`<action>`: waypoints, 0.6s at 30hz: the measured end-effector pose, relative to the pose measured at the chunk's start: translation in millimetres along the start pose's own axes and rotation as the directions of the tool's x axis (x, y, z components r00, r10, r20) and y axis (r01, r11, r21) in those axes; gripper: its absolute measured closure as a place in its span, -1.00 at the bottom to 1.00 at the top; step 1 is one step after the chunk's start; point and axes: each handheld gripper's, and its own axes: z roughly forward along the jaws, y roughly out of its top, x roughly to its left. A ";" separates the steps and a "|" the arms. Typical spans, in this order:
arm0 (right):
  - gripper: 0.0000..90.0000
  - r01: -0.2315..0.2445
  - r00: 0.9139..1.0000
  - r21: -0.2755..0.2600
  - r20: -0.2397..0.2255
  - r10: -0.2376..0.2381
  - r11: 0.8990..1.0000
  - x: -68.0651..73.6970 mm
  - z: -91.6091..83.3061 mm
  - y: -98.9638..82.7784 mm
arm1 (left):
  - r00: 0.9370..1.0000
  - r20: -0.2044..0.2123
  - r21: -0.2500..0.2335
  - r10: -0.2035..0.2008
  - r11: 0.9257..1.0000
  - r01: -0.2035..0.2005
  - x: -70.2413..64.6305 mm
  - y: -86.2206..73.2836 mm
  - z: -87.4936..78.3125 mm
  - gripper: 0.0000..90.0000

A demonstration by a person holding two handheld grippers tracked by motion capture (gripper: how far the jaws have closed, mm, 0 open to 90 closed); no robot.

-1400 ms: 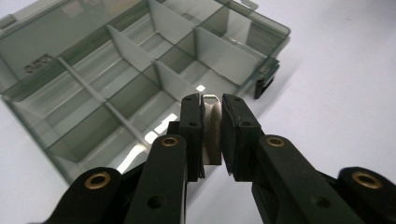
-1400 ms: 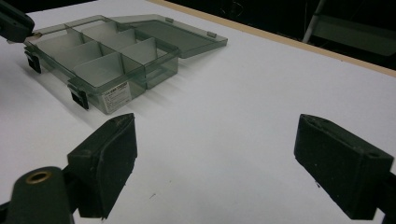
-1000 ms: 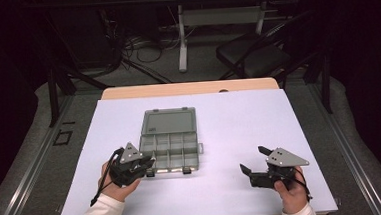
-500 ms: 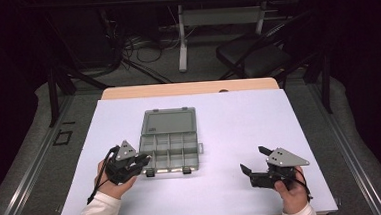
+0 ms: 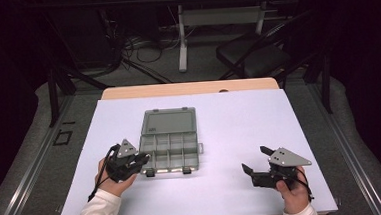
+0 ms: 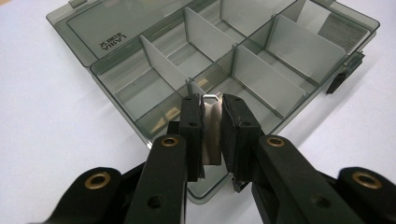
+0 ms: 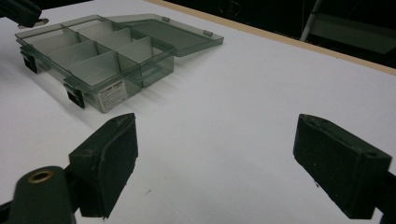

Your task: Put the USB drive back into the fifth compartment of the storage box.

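Nearest the person, the right gripper (image 5: 256, 172) rested on the white table (image 5: 239, 124), well to the right of the box (image 5: 170, 148) and apart from it. Its jaws stood wide open with nothing between them, as the right gripper view showed, with bare table in the gap.

Closer to the box, the left gripper (image 6: 212, 122) hung at the box's front left corner, its tips just over the rim. Its jaws were nearly closed on a small metal clip (image 6: 211, 133), a thin silvery piece with a wire loop at the top, held upright between the pads.

The box itself lay on the table with its lid (image 5: 170, 122) folded flat open behind it, on the far side from the person. Its compartments (image 6: 140, 88), split by pale dividers, all looked empty, as far as the views let me tell.

My judgement: the clip was picked up and brought to the box, but not yet dropped; lowering it into the near-left compartment and releasing remained.
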 end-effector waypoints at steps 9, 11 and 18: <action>-0.69 0.000 1.000 0.001 0.003 0.000 1.000 0.7 -1.1 0.4 | 1.000 -0.001 0.011 -0.008 1.000 0.008 4.4 -2.3 1.9 0.76; -0.69 0.002 1.000 0.002 0.003 -0.002 1.000 0.7 -1.2 0.3 | 1.000 -0.001 0.014 -0.009 1.000 0.009 4.9 -2.5 2.7 0.76; -0.69 -0.001 1.000 0.001 0.003 0.001 1.000 0.4 -2.1 0.3 | 1.000 -0.003 0.022 -0.012 1.000 0.012 6.0 -4.0 5.0 0.76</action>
